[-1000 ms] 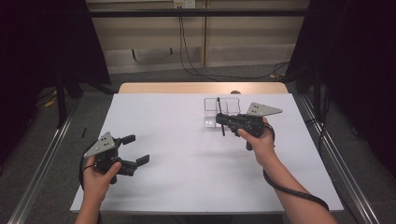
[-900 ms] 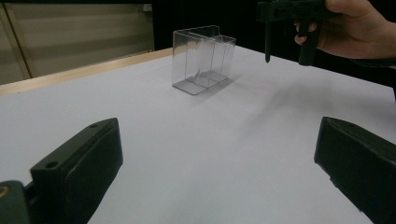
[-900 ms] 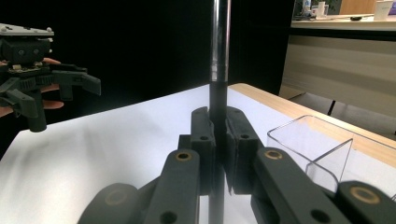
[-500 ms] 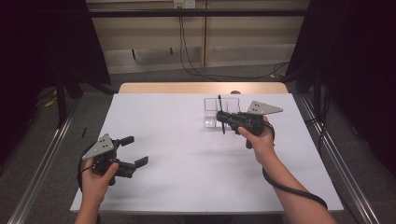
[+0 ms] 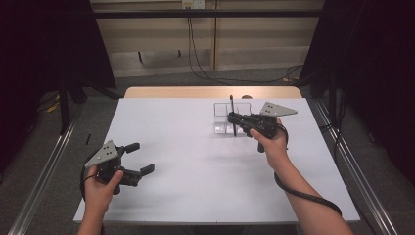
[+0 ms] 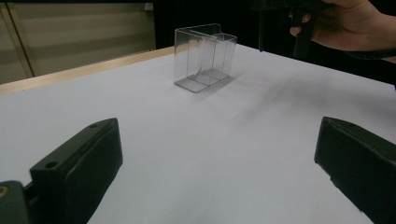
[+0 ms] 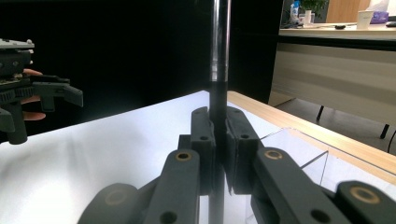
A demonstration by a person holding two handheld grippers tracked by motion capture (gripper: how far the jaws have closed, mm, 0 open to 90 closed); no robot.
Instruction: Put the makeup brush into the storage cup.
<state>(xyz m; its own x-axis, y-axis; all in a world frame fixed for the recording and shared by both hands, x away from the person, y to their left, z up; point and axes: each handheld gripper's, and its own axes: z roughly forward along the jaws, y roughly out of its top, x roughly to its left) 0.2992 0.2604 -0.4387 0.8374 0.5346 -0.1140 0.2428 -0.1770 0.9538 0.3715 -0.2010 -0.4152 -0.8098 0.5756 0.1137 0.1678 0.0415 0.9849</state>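
Organizer: clear plastic divided box [image 5: 231, 119] on the white table [image 5: 195, 161], far right.
Right claw [image 5: 234, 118]: clamped on a thin black upright rod [image 7: 219, 56] over it — could strike a divider.
Left claw [image 5: 140, 157]: open, idle.

Both grippers, left gripper [image 5: 139, 158] and right gripper [image 5: 234, 119], are black with grey three-cornered plates; brass-ringed screws stud the right's linkages; black cables trail toward 6 o'clock.
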